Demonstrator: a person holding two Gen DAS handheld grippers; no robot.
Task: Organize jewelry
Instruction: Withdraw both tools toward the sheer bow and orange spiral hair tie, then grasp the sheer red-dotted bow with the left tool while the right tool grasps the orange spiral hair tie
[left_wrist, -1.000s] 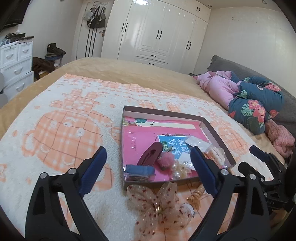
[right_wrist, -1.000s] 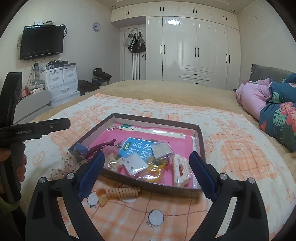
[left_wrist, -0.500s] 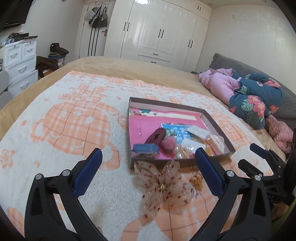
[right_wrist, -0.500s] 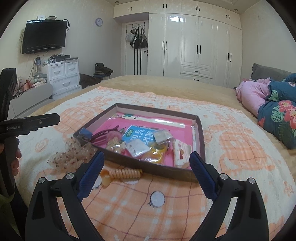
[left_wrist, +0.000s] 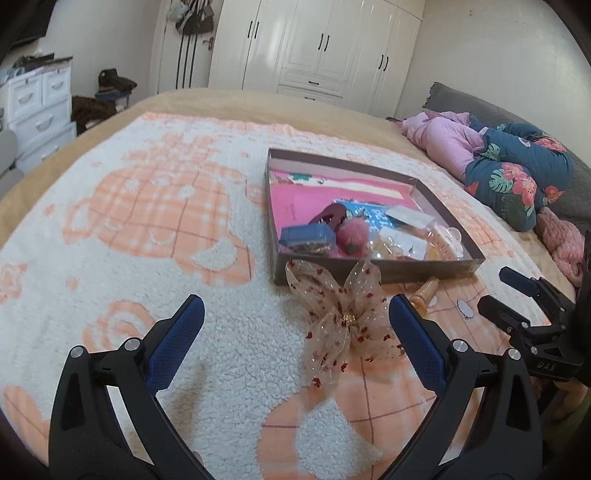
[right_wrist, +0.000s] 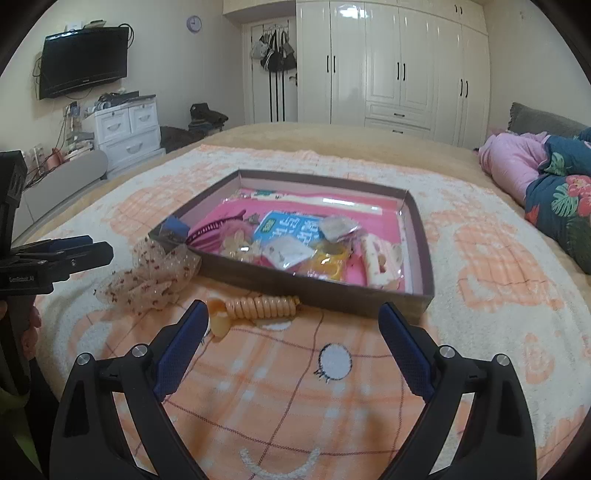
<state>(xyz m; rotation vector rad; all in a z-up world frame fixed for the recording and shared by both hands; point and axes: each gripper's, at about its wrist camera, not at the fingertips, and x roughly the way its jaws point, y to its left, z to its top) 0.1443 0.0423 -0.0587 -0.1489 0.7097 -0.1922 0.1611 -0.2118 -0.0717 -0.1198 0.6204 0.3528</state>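
A shallow brown tray (left_wrist: 380, 272) (right_wrist: 421, 229) with a pink floor lies on the bed and holds several hair clips, packets and a pink pompom (left_wrist: 354, 232). A sheer beige bow with red dots (left_wrist: 341, 314) (right_wrist: 151, 273) lies on the blanket against the tray's near corner. An orange spiral hair tie (right_wrist: 255, 307) (left_wrist: 426, 293) rests beside it, before the tray's front wall. My left gripper (left_wrist: 293, 315) hovers open just short of the bow, nothing between its fingers. My right gripper (right_wrist: 291, 319) stands open a little short of the spiral tie, also empty.
The bed carries a fluffy white and orange blanket (left_wrist: 147, 229). Pink and floral bedding (left_wrist: 509, 177) is piled at the right. White wardrobes (right_wrist: 399, 62), a white drawer unit (right_wrist: 129, 129) and a wall television (right_wrist: 83, 61) stand beyond the bed.
Both grippers have sunk toward the blanket and tilted down. The bow now shows larger between the left fingers, the spiral tie nearer the right ones. Both stay open.
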